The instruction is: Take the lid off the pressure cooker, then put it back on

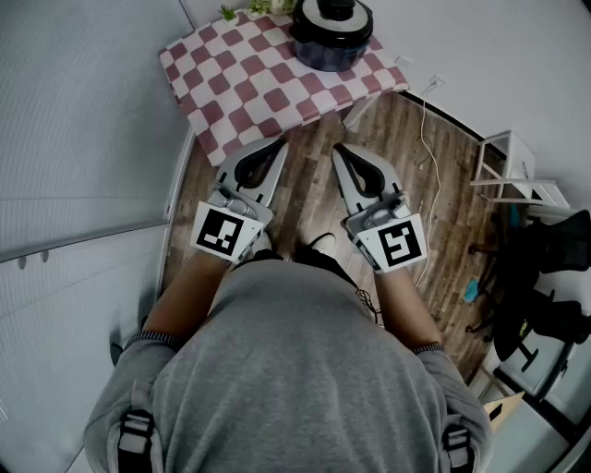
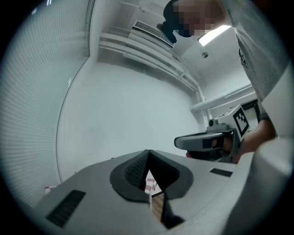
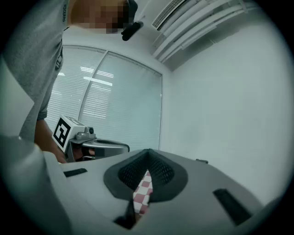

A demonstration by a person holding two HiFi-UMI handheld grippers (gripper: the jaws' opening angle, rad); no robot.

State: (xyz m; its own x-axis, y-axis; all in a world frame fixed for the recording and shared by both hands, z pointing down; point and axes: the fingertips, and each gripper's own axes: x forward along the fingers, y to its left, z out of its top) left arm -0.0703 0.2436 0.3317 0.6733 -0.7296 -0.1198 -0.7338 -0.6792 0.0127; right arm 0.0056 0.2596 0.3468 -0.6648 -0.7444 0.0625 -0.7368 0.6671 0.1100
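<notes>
Checked red-white cloth [image 1: 242,88] carried dark cooker [image 1: 331,48], lid [image 1: 334,13] on. Left gripper [image 1: 280,143], right gripper [image 1: 338,149]: jaws closed, empty, side by side, well short of cooker.

A red-and-white checked tablecloth [image 1: 268,88] lies spread out, with green leaves [image 1: 242,9] at its far edge. Below it is a wood-plank floor [image 1: 406,157], where a white cable [image 1: 424,125] trails from near the cloth's right corner. A white frame stand [image 1: 512,175] and a black office chair [image 1: 545,277] stand off to the right.
</notes>
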